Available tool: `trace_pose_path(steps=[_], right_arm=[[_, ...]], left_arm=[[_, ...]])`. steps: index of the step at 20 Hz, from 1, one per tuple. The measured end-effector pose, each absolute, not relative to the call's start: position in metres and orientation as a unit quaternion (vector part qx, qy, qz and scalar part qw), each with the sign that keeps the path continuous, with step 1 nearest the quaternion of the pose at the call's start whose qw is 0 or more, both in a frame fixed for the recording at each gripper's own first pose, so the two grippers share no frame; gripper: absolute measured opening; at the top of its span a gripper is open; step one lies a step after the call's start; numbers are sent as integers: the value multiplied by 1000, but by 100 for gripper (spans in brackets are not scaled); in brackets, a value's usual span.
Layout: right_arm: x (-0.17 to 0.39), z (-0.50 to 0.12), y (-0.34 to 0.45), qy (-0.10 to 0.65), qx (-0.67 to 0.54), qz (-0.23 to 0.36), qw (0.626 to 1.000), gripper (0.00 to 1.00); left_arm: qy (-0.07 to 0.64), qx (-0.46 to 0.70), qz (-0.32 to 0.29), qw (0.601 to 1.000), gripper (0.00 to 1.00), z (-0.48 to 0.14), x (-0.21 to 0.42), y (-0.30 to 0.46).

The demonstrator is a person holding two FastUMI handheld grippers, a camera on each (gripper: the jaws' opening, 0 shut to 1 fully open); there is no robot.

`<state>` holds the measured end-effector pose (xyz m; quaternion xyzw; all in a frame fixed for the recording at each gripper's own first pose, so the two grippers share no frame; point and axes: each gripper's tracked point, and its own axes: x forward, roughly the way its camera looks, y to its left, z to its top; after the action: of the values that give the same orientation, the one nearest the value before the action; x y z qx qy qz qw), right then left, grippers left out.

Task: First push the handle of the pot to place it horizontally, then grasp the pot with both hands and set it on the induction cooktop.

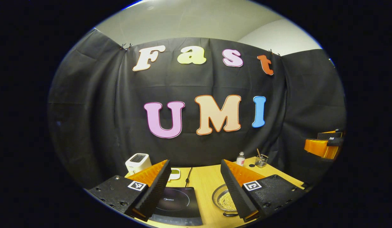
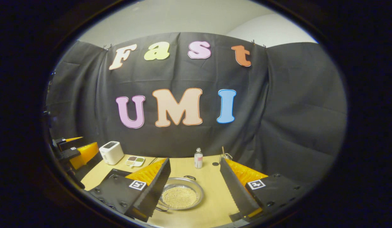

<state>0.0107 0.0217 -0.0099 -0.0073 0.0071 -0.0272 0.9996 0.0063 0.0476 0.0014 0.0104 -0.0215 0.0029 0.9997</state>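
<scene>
Both grippers hang high above the wooden table (image 2: pixel 211 190), and the pot (image 2: pixel 180 196) sits on it, not yet on the cooktop (image 1: pixel 178 202). In the right gripper view the right gripper (image 2: pixel 194 186) has its fingers spread wide with nothing between them, and the pot lies just ahead and below, nearer the near-left finger than the other. In the left gripper view the left gripper (image 1: pixel 194 186) is likewise wide open and empty, looking down on the cooktop at left and the pot (image 1: pixel 224 199) at right, part-covered by its own right finger. So the pot lies to the right of the cooktop, and the right gripper looks the nearer of the two. One small loop handle (image 2: pixel 189 177) shows at the pot's far rim; a second seems to poke out at the near rim, though the finger hides most of it, so the handles' line looks roughly front-to-back rather than crosswise. That is my read, not a sure thing. Farther back stand a toaster (image 2: pixel 111 152), a small bottle (image 2: pixel 198 158) and a glass (image 1: pixel 261 160).
</scene>
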Motion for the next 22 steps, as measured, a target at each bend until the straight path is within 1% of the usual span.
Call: trace_pose_path(steps=[2,3,6,7,9,10,13,14,15,16,18,20,22], right_arm=[[12,-12,21,10,-5,-33,999,97],[11,-13,20,11,-4,-36,999,97],[11,-19,18,20,-1,-43,999,97],[11,-20,20,23,1,-42,999,97],[11,-23,22,29,5,-42,999,97],[11,-26,23,31,5,-42,999,97],[15,-33,32,40,11,-29,999,97],[17,-36,36,44,17,-21,999,93],[19,-39,40,50,22,-13,998,81],[21,-39,44,52,30,-3,998,78],[24,-32,53,44,41,16,998,63],[30,-37,52,47,32,23,998,38],[34,-39,56,47,25,30,998,23]], left_arm=[[-18,6,-6,1000,92,-1,9,45],[-18,5,-10,1000,95,-3,11,45],[-18,6,-18,1000,95,-5,14,44],[-21,6,-21,1000,92,-5,15,44],[-22,7,-28,999,92,-8,16,44],[-20,8,-29,999,95,-9,16,45],[-17,4,-27,999,95,-15,17,51],[-16,0,-24,1000,92,-17,17,55],[-15,-3,-18,1000,96,-17,16,60],[-16,-4,-12,1000,92,-18,15,64],[-19,-6,1,1000,92,-17,13,74],[-18,-3,18,1000,92,-20,9,86],[-16,0,39,999,92,-23,3,99]])
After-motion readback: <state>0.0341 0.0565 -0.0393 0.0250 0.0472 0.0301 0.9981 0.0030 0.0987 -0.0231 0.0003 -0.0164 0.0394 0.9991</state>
